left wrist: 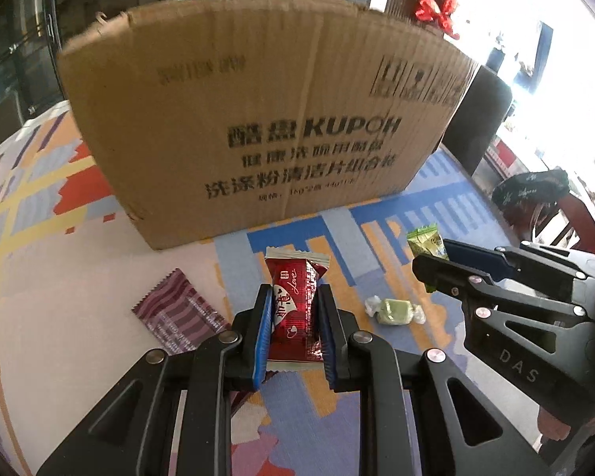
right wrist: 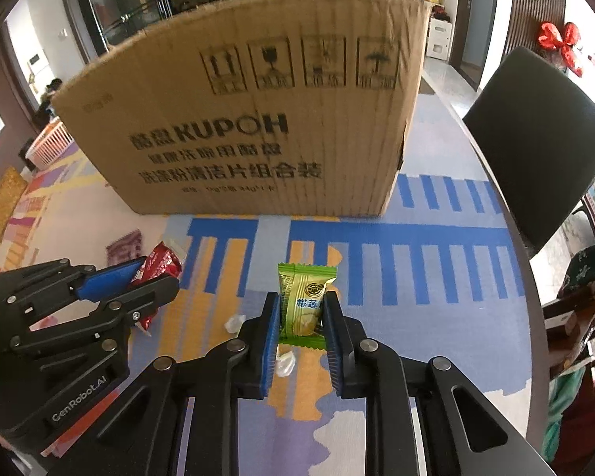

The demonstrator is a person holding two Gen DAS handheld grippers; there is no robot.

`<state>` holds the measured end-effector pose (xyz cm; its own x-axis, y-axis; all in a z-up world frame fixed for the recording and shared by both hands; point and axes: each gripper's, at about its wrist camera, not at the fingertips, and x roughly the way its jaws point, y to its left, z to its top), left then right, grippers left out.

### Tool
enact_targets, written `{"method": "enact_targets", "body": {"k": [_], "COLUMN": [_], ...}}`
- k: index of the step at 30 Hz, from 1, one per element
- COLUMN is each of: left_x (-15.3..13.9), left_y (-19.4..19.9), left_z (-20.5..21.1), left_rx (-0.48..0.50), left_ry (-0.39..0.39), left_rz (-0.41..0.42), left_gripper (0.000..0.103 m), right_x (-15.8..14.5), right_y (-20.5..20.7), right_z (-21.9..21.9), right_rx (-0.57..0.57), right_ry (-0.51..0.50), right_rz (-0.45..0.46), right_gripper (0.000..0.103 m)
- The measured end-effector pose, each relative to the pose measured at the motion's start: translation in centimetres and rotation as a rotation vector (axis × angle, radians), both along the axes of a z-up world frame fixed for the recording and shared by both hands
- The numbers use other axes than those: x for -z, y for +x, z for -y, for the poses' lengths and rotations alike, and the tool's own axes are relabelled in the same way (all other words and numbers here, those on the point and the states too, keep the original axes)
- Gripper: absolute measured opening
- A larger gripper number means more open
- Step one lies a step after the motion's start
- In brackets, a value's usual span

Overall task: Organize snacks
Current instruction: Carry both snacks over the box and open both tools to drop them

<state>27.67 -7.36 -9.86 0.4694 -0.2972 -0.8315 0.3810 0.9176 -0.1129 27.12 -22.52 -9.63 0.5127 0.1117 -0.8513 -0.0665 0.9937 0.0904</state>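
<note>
Both pickups look done: the left gripper [left wrist: 293,305] is clamped on a red snack packet [left wrist: 295,301], and the right gripper [right wrist: 300,311] pinches a green snack packet [right wrist: 303,303], each just above the patterned tablecloth [right wrist: 416,261]. Next comes carrying them over the wall of the cardboard box [right wrist: 258,111] standing behind and releasing inside, judging by its place

Surface [right wrist: 436,238] wore colourful patterned cloth; carried cardboard box [right wrist: 258,119], purple wrapper [left wrist: 178,313] (lying flat), pale green candy [left wrist: 392,311].
</note>
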Motion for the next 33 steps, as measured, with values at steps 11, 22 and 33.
{"method": "enact_targets", "body": {"k": [11, 22, 33], "left_x": [-5.1, -10.2, -14.5], "left_y": [-2.5, -3.9, -2.5], "left_z": [-1.1, -1.5, -2.2], "left_rx": [-0.018, -0.031, -0.056], "left_ry": [-0.03, -0.057, -0.063], "left_rz": [0.088, 0.184, 0.274], "left_gripper": [0.023, 0.023, 0.023], "right_x": [-4.4, -9.9, -14.3], "right_y": [-2.1, -4.0, -3.3], "right_z": [-0.8, -1.0, -1.7], "right_rx": [-0.011, -0.021, -0.023], "right_ry": [0.011, 0.021, 0.044], "right_rz": [0.096, 0.207, 0.301], "right_gripper": [0.023, 0.023, 0.023]}}
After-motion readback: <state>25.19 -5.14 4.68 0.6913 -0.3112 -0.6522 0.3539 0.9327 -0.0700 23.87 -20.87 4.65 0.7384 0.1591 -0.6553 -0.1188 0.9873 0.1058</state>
